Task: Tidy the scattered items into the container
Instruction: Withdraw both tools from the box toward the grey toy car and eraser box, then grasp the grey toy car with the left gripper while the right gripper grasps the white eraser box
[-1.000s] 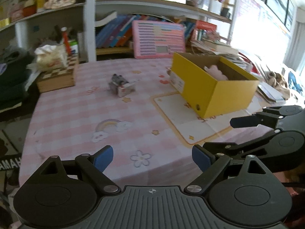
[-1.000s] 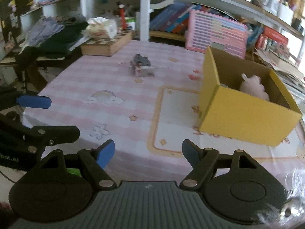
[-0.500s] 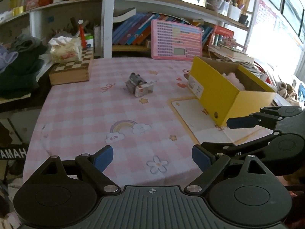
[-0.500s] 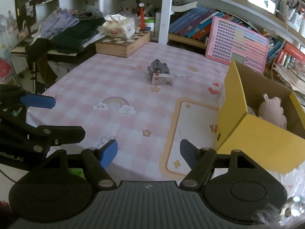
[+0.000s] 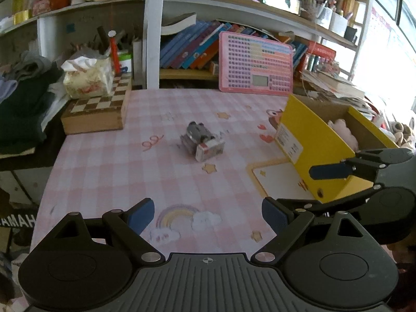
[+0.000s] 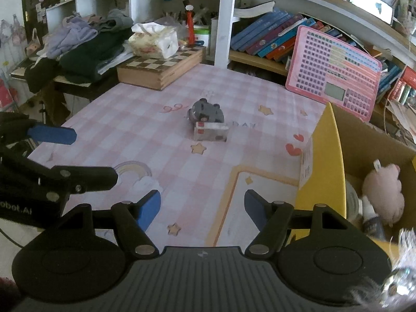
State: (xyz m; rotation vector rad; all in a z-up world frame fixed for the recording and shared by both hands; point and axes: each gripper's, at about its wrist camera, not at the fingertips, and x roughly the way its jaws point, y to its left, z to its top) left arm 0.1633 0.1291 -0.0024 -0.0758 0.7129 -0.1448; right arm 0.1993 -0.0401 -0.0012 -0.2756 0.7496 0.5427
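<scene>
Both tools are hovering empty over the worktop (image 5: 109, 171): the left tool (image 5: 208, 214) is gaping wide, the right tool (image 6: 202, 206) standing partly apart. The grey plush toy (image 6: 205, 109) is leaning on a small carton (image 6: 211, 132) mid-cloth, well apart from the yellow box (image 6: 322, 171). Grabbing one is probably risking knocking the other aside, since they are touching.

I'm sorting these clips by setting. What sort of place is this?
Most likely a room in a home, perhaps a child's study or playroom: bookshelves crammed with books, a pink checked tablecloth printed with rainbows and stars, and a chessboard box with a tissue pack on it.
</scene>
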